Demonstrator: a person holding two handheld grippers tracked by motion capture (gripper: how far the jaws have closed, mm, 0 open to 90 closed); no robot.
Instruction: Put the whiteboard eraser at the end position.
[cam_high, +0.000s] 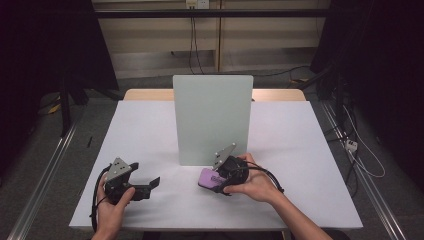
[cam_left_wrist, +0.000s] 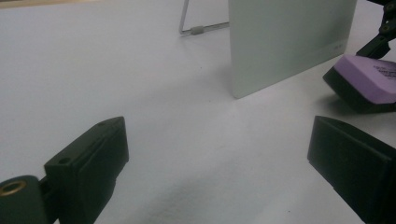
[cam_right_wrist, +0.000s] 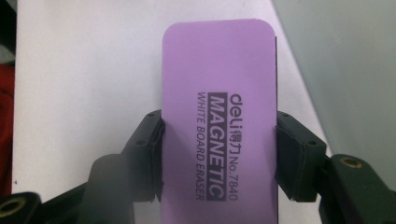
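Eraser gripped and brought low in front of the standing board.

The right claw (cam_right_wrist: 219, 158) is clamped on the long sides of the purple whiteboard eraser (cam_right_wrist: 217, 116), label side up, felt side down, likely so it can be set flat or wiped. In the high view the eraser (cam_high: 209, 179) sits at about 5 o'clock of the pale green board (cam_high: 212, 117), just off the white surface (cam_high: 150, 130). The left claw (cam_left_wrist: 219, 158), at 8 o'clock of the board, rests wide open and empty, apparently kept clear of the work.
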